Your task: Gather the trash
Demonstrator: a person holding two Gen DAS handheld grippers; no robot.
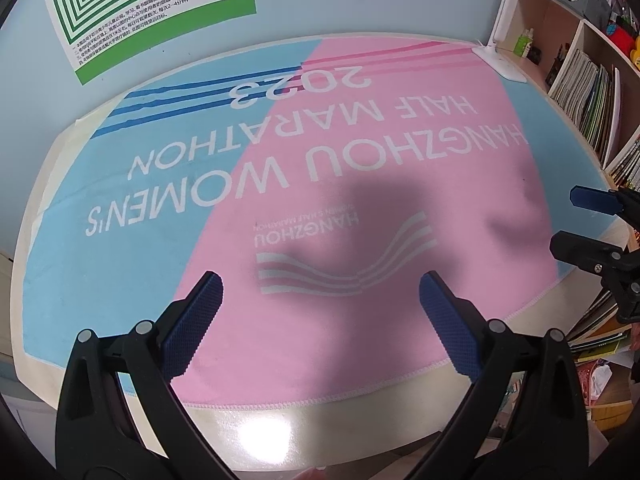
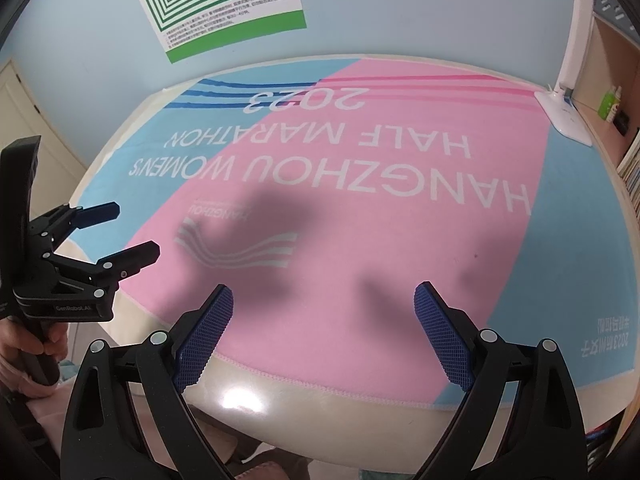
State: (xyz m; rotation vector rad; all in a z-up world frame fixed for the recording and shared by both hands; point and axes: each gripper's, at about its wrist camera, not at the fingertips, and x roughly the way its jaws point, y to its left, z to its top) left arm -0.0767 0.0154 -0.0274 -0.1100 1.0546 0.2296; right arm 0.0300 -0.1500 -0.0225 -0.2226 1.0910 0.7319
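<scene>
Poster with green nested squares on the blue wall at far left. Below it, counter covered by a pink-and-blue marathon towel, printed side facing away. Left tongs hovering over the near edge of the towel, blue pads spread wide apart, nothing between them. Right tongs likewise gaping and empty, held just above the same near edge; seen from the left wrist at the right margin, also parted. Hand gripping the left handle at the far left of the right-wrist view. White desk lamp at the far right corner, bookshelf beyond it. No trash to be seen anywhere on the towel, and no bin in either view. Judging from that: either collecting already finished or not yet begun; cannot tell which.
</scene>
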